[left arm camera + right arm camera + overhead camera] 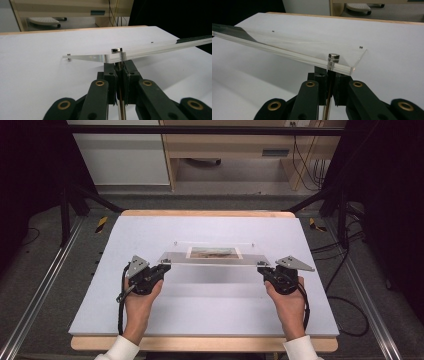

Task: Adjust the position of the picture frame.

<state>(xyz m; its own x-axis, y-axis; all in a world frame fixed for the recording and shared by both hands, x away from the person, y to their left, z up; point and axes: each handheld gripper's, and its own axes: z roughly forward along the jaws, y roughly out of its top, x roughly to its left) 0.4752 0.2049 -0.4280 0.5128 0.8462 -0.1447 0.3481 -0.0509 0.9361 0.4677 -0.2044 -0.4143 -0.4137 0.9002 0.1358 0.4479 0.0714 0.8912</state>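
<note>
The white table [200,315] spreads wide, with bare room toward six o'clock and twelve o'clock. Held just above its middle is a clear acrylic frame [212,255] with a picture inside. The left gripper [162,266] clamps its nine o'clock corner; the right gripper [262,267] clamps its three o'clock corner, beside a small metal stud [333,57].

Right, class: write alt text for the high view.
Two hand-held grippers, the left gripper and the right gripper, grip the near corners of a clear acrylic photo frame above a white table.
</note>
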